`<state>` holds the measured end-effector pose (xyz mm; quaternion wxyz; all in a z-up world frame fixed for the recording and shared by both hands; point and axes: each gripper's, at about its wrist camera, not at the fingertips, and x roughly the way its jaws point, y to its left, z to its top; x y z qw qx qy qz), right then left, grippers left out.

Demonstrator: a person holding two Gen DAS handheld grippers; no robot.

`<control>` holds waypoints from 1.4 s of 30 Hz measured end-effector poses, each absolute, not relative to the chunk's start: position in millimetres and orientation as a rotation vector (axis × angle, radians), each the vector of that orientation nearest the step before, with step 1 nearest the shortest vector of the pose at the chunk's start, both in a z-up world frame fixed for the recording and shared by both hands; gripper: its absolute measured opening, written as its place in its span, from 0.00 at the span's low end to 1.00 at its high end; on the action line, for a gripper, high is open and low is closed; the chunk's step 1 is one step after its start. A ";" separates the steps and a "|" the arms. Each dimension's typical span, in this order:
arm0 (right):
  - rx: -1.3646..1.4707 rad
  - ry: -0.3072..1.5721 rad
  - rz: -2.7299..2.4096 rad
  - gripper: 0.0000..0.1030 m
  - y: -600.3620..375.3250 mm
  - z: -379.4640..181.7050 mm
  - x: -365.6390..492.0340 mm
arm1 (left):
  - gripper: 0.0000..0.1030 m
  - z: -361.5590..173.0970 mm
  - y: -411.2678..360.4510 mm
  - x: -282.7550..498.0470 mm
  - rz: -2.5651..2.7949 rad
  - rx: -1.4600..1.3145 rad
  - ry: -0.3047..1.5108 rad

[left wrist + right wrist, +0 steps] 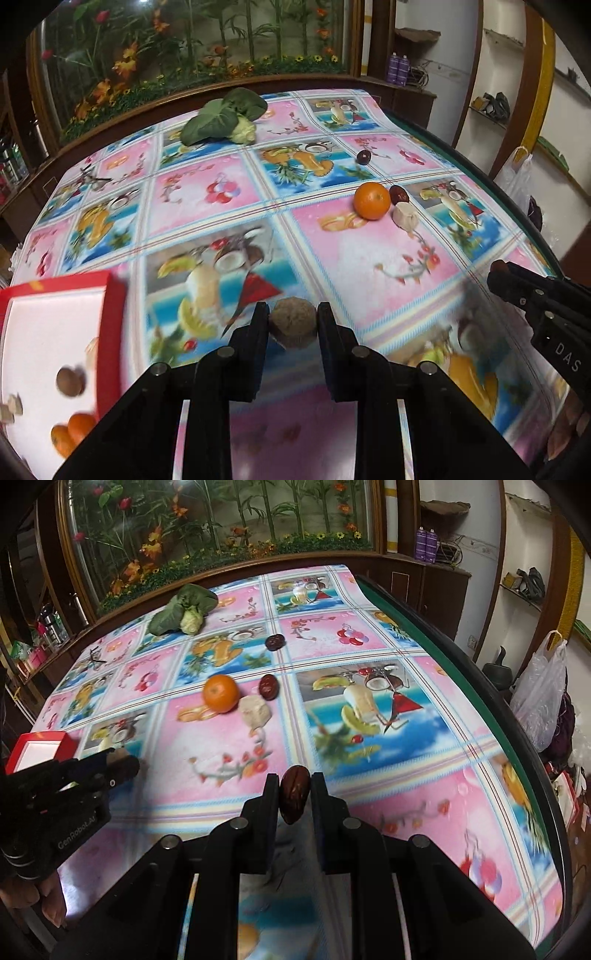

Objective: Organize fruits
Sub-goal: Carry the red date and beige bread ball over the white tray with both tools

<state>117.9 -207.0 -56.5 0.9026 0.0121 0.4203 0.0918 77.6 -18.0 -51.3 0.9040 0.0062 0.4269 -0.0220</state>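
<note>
Fruits are mid-transfer right now. Left gripper has its fingers clamped on a rough brown ball, right gripper is pinched narrow on a wrinkly red date, both lifted off the tablecloth. Red box sits off to the left of the left fingers, already with oranges and bits in it. Still out ahead of the fingers: an orange, two more dates and a pale chunk. My guess: next move means carrying both over the box's rim and opening up low so nothing bounces out.
</note>
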 end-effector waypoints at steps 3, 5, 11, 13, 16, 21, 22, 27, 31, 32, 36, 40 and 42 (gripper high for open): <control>0.017 0.860 0.194 0.18 -199.9 -50.9 103.8 | 0.25 -45.2 -10.9 63.8 -0.052 -0.002 0.866; 0.009 0.854 0.198 0.18 -193.7 -48.1 94.2 | 0.25 -41.3 -6.1 55.1 -0.052 -0.012 0.855; -0.016 0.842 0.221 0.18 -171.5 -42.3 71.1 | 0.25 -33.9 14.4 32.3 -0.048 -0.043 0.830; -0.018 0.840 0.226 0.18 -166.8 -41.9 66.4 | 0.25 -32.4 21.5 23.8 -0.049 -0.057 0.821; -0.019 0.829 0.236 0.18 -159.1 -39.3 57.1 | 0.25 -32.8 29.4 11.6 -0.060 -0.073 0.816; -0.003 0.799 0.240 0.18 -157.3 -33.2 35.3 | 0.25 -30.9 31.6 -4.5 -0.089 -0.081 0.798; 0.004 0.795 0.240 0.18 -158.3 -32.8 31.0 | 0.25 -29.6 31.7 -8.6 -0.098 -0.084 0.793; 0.021 0.780 0.244 0.18 -159.9 -29.3 12.6 | 0.25 -24.9 35.9 -20.5 -0.118 -0.093 0.776; 0.037 0.764 0.258 0.18 -160.5 -26.5 -0.7 | 0.25 -21.2 44.7 -32.4 -0.111 -0.103 0.757; 0.041 0.761 0.264 0.18 -160.1 -26.2 -3.1 | 0.25 -20.1 48.7 -35.4 -0.104 -0.110 0.753; 0.050 0.753 0.283 0.18 -157.7 -25.8 -9.3 | 0.25 -16.0 64.6 -45.6 -0.080 -0.135 0.737; 0.055 0.749 0.308 0.18 -152.4 -26.6 -13.6 | 0.25 -10.4 91.3 -60.4 -0.020 -0.161 0.712; 0.057 0.748 0.319 0.18 -150.5 -27.0 -15.7 | 0.25 -8.2 105.8 -66.2 0.015 -0.177 0.700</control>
